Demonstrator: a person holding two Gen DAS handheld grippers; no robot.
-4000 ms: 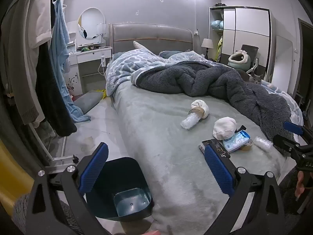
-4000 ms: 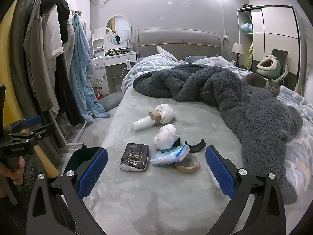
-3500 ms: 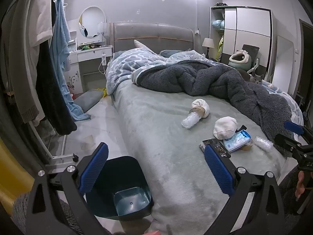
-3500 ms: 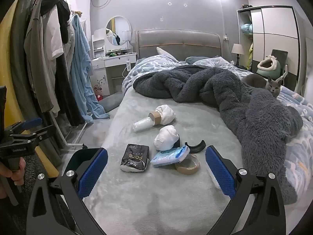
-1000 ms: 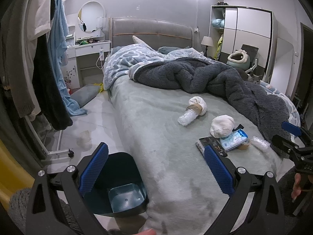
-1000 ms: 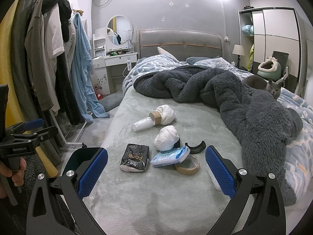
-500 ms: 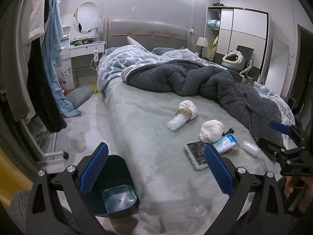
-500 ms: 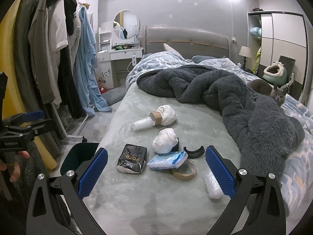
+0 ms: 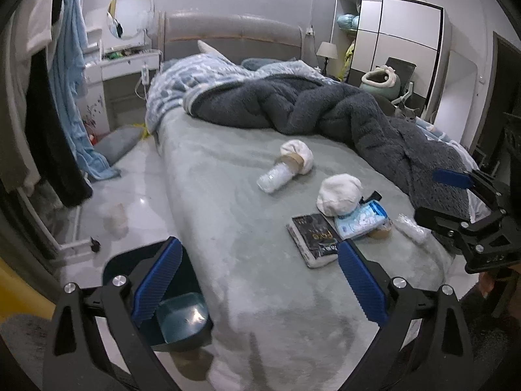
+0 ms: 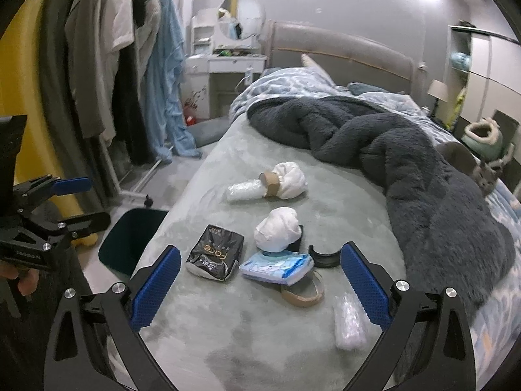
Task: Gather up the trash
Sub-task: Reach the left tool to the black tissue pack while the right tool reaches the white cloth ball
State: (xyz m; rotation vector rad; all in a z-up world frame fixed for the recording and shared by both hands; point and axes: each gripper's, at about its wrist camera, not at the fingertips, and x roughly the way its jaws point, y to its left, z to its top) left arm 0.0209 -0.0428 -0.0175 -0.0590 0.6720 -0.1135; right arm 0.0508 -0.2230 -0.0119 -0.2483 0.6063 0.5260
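We find the left gripper (image 9: 257, 282) held over the bed's near left corner, its two blue pads spread wide apart with nothing between them. Below its left finger one dark teal trash bin (image 9: 177, 321) stands on the floor against the side of the bed (image 9: 228, 215); a shiny pale liner or bottom shows inside it.

The right gripper (image 10: 259, 288) hovers above the foot of the bed, jaws likewise wide apart and empty. From the right wrist view we count the trash on the grey-green sheet, left to right. One black packet (image 10: 215, 252) with gold lettering lies nearest the bed edge above the bin. One clear crumpled plastic bottle (image 10: 244, 190) lies on its side farther up the bed, its end touching a brown tape roll (image 10: 272, 179) with a white wad (image 10: 291, 176) of cloth or paper pressed against it. One second white wad (image 10: 276, 229) sits atop a small black object, mostly hidden. One blue-and-white wipes pack (image 10: 276, 267) rests partly on a second brown tape roll (image 10: 302, 291). One black curved piece (image 10: 324, 255) lies just beside the pack. One clear plastic wrapper (image 10: 348, 321) lies nearest the right finger.

One dark grey fleece blanket (image 10: 407, 163) is heaped across the bed's right half, well apart from the trash. One grey cat (image 10: 486, 171) sits at its far edge.
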